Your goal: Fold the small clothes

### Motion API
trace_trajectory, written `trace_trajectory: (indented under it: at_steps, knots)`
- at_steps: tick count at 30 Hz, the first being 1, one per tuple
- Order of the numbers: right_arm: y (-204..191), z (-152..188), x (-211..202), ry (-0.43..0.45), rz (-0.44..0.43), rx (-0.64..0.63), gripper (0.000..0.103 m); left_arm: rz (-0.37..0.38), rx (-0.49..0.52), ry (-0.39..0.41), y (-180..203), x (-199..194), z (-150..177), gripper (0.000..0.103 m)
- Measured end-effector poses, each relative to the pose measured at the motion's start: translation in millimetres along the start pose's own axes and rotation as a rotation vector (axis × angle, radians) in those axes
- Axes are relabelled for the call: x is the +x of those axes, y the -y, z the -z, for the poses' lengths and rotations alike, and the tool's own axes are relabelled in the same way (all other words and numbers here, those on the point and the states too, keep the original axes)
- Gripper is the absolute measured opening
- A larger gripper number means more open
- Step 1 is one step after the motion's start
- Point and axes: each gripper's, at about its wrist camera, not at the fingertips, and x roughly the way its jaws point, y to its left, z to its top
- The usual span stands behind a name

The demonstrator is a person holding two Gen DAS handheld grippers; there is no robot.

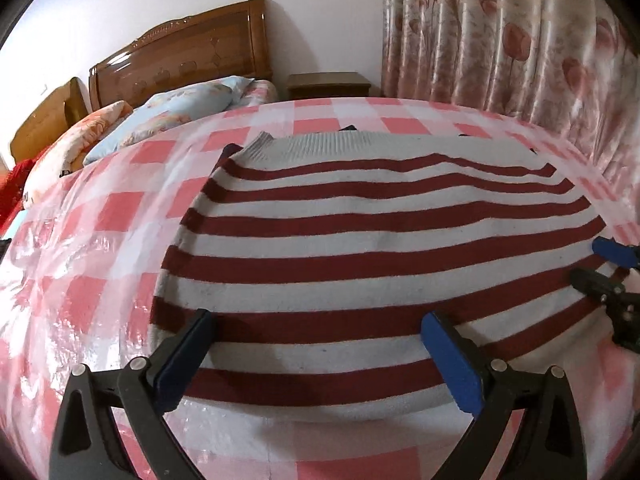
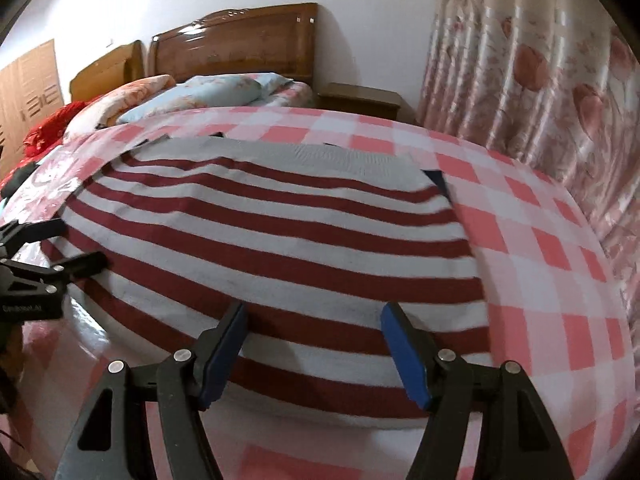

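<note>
The striped sweater (image 1: 380,248), dark red bands on pale grey knit with a ribbed grey hem, lay flat on the pink-checked worktop (image 1: 100,280). The left claw (image 1: 316,332) and right claw (image 2: 312,324) were spread, pinching nothing.

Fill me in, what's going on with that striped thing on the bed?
A person holds a tool in each hand over a red-and-white striped sweater lying flat on a pink checked cover. The left tool and right tool both hang open at its near edge, gripping nothing yet.
</note>
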Motion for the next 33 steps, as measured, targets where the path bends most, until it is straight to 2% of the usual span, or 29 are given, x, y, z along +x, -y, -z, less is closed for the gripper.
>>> trace_trajectory:
  at_steps: [6,15,18,19,23,27,33]
  knots:
    - [27.3,12.5,-5.9,-0.015,0.023,0.071,0.07,0.003,-0.002,-0.005,-3.5,0.0,1.9,0.103]
    - [39.1,23.1,-25.8,-0.01,0.024,0.091,0.065,0.0,-0.01,-0.027,-15.9,-9.5,13.2,0.103]
    - [52.7,29.3,-42.7,0.017,0.015,0.15,0.064,-0.002,0.004,-0.023,-21.0,-18.4,20.9,0.103]
    - [57.6,31.0,-46.5,0.018,0.026,0.169,0.064,-0.027,0.006,-0.024,-22.0,-21.0,23.2,0.103]
    - [88.2,41.6,-59.8,0.02,0.011,0.298,0.064,-0.02,-0.058,-0.044,-33.3,-25.6,25.5,0.103]
    - [103.5,49.9,-56.9,-0.019,-0.026,0.377,0.064,-0.024,-0.058,-0.019,-30.0,-30.6,16.0,0.103]
    - [103.2,55.8,-46.9,-0.038,-0.092,0.447,0.068,0.043,-0.012,0.028,-0.5,-23.6,-17.0,0.103]
